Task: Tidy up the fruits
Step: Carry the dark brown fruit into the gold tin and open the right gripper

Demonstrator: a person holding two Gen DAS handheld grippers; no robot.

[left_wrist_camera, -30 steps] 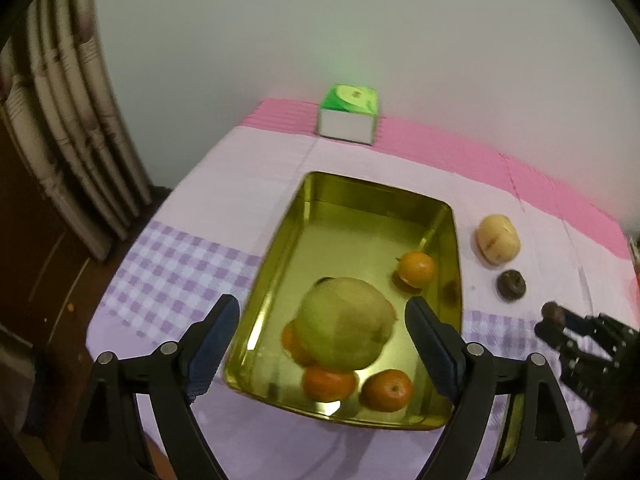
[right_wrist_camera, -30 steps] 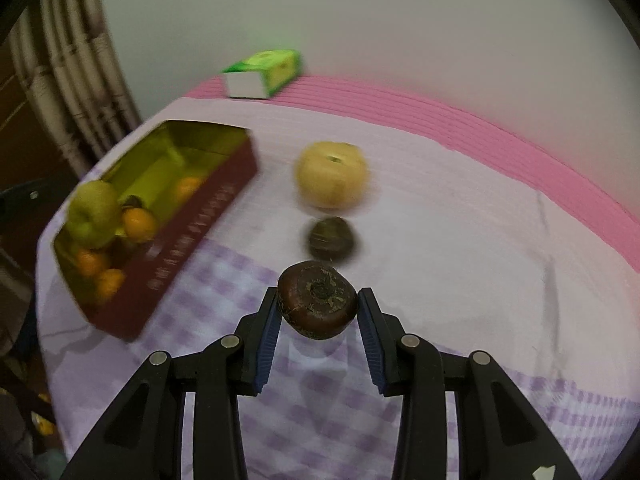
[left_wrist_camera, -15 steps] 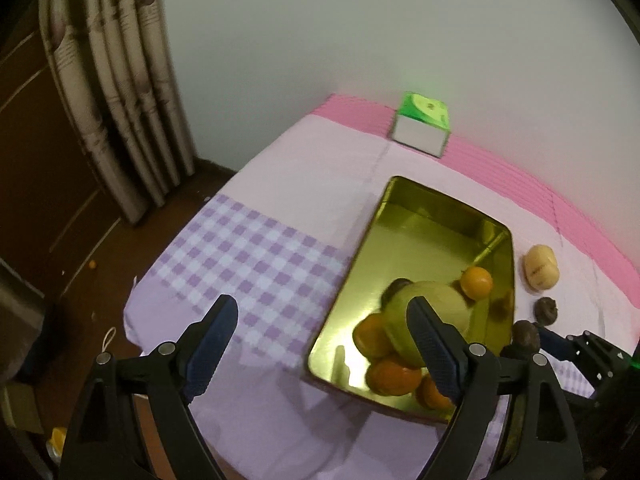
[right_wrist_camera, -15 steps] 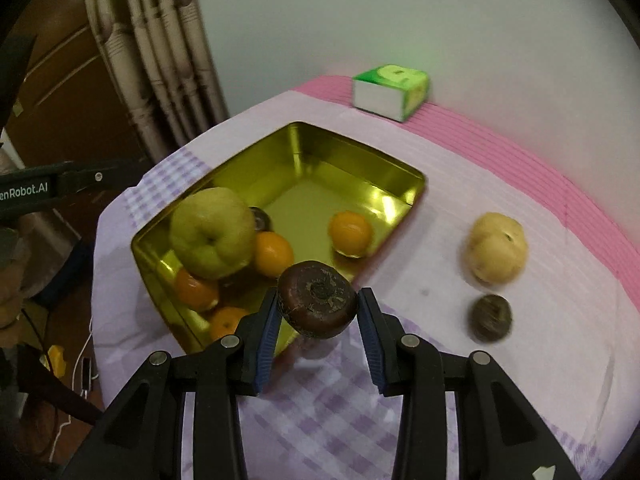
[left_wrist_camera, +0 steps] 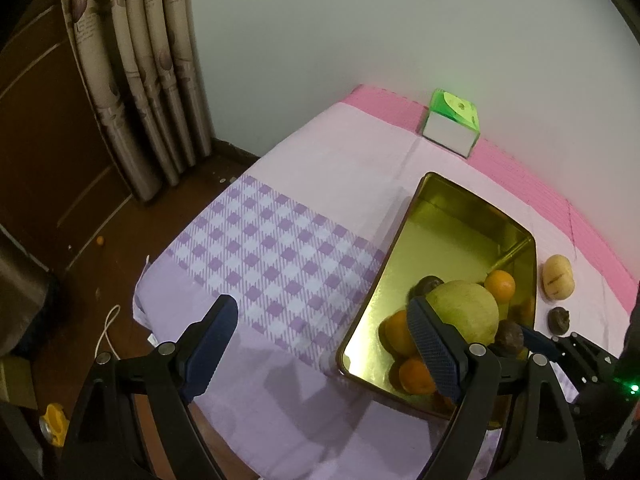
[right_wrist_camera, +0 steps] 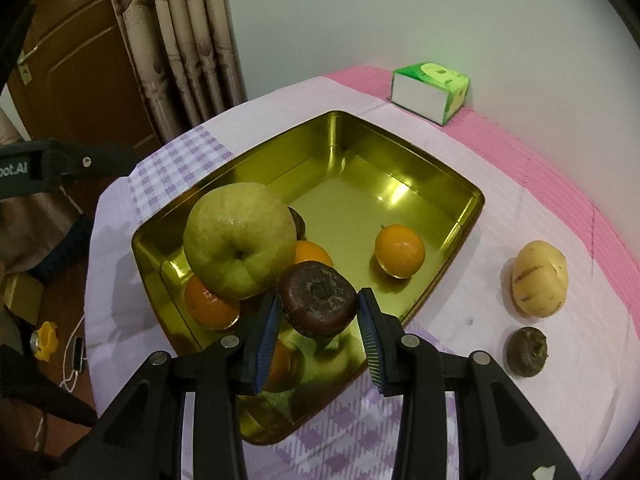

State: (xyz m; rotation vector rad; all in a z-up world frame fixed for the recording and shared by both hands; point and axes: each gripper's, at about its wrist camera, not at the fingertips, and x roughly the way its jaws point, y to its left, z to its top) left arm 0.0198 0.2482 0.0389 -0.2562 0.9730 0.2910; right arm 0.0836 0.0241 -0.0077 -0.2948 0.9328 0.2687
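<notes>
1. A second ago the right gripper (right_wrist_camera: 318,316) held the dark brown fruit (right_wrist_camera: 318,306) over the checked cloth, with the gold tray (right_wrist_camera: 404,148) away at the left of its view. Now the tray fills the middle of that view and the fruit hangs over its near end.
2. For the task this reads as a carry nearly finished: the fruit is above the tray but not yet set down.
3. The right claw is clamped on the dark brown fruit, its blue pads (right_wrist_camera: 268,332) pressing it from both sides. It points steeply down, toward the gap beside the big green fruit (right_wrist_camera: 240,240) and the oranges (right_wrist_camera: 400,250).
4. The left gripper (left_wrist_camera: 324,346) has slid off the tray. A second ago its fingers framed the green fruit; now they frame the checked tablecloth (left_wrist_camera: 280,252), and the tray sits at the lower right of its view. Its jaws stand wide apart with nothing between them, pointing steeply down.
5. Outside the tray, at the right of the right wrist view, lie a pale yellow fruit (right_wrist_camera: 540,284) and a second dark fruit (right_wrist_camera: 526,352). Judging from that, two placements remain after this one.
</notes>
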